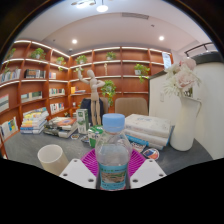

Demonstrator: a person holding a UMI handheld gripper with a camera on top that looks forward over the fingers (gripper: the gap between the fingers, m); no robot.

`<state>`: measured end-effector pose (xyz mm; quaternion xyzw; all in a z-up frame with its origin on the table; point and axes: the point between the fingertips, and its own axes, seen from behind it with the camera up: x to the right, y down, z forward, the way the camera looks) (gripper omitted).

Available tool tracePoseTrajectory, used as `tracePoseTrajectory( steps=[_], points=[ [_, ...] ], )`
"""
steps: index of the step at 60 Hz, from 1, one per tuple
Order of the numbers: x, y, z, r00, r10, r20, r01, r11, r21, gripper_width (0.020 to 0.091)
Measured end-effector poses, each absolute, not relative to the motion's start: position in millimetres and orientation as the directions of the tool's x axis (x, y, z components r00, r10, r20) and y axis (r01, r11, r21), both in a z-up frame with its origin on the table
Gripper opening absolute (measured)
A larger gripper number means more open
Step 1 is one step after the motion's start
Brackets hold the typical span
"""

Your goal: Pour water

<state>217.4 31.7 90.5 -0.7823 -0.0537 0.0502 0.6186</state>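
A clear plastic water bottle (pixel 113 155) with a light blue cap and a pale label stands upright between my gripper's (pixel 112 170) fingers. Both magenta pads (pixel 89 160) press against its sides, so the gripper is shut on it. A white paper cup (pixel 52 157) sits on the dark table to the left of the bottle, a little beyond the left finger. The bottle's base is hidden below the fingers.
A tall white vase with flowers (pixel 184 112) stands to the right. Behind the bottle lie a white box (pixel 147 128), small packets and books (pixel 35 121). Wooden bookshelves (pixel 40 80) line the far wall, with a chair (pixel 130 104) and a figure (pixel 93 92) ahead.
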Motion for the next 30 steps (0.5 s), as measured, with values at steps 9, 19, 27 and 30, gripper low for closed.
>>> tracePoseTrajectory(
  steps=[9,19,27,30],
  points=[
    [220,28,75,0.990,0.141,0.029,0.063,-0.245,-0.968,0.0331],
    [221,28,77,0.992,0.117,0.040,0.066,-0.227,-0.972,0.0366],
    [222,26,78,0.993,0.113,0.035,0.059,-0.211,-0.976,0.0483],
    [227,22,70,0.994,0.097,0.042,0.065,-0.254,-0.965,0.0561]
  ],
)
